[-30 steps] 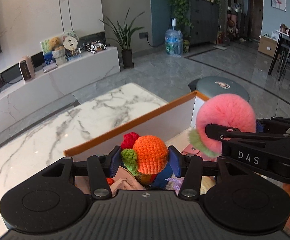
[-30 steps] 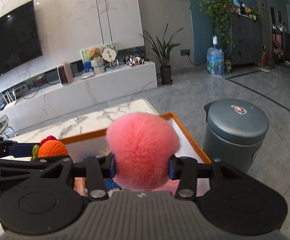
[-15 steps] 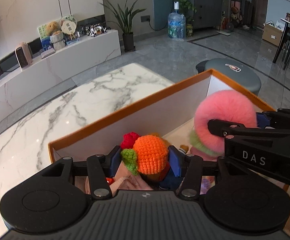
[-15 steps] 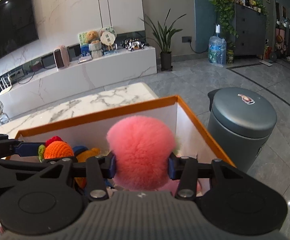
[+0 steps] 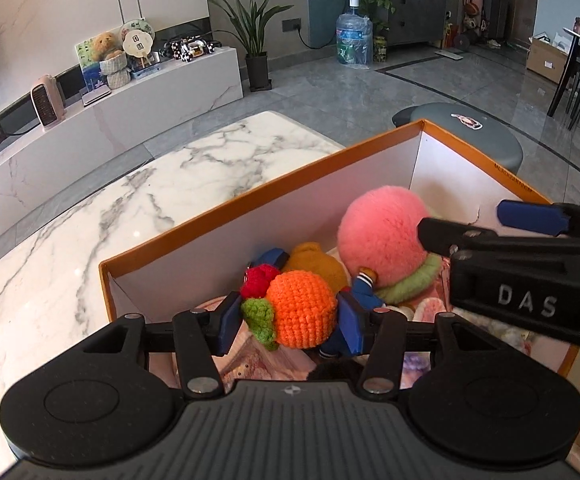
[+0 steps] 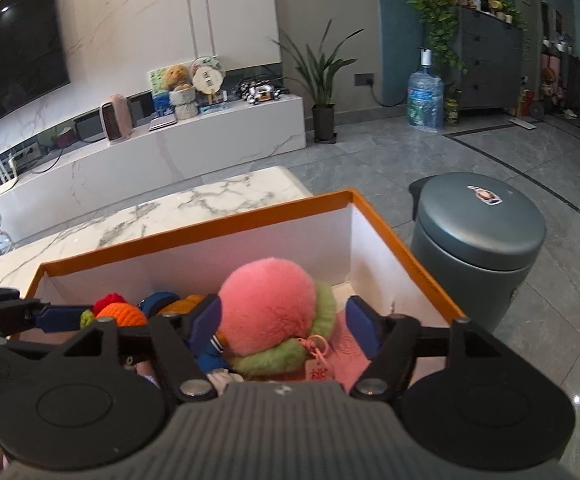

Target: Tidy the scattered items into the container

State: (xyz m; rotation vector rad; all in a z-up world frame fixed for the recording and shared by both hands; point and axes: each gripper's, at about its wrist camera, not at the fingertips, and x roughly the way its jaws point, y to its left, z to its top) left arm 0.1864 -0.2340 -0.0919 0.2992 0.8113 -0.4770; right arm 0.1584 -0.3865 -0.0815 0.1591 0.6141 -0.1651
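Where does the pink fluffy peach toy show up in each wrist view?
Left wrist: pink peach toy right of centre, inside the orange-rimmed box.
Right wrist: pink peach toy at lower centre, between the opening jaws of the right hand-held gripper.
Shared landmark: grey lidded bin beyond the box.

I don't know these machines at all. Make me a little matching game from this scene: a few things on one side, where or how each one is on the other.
Things:
1. orange crochet toy
2. pink pompom
3. grey bin
4. box

States:
A. on the marble table
B. clamped between blue pads
C. on the floor beside the box
D. lying in the box between opening jaws

Pairs: 1-B, 2-D, 3-C, 4-A
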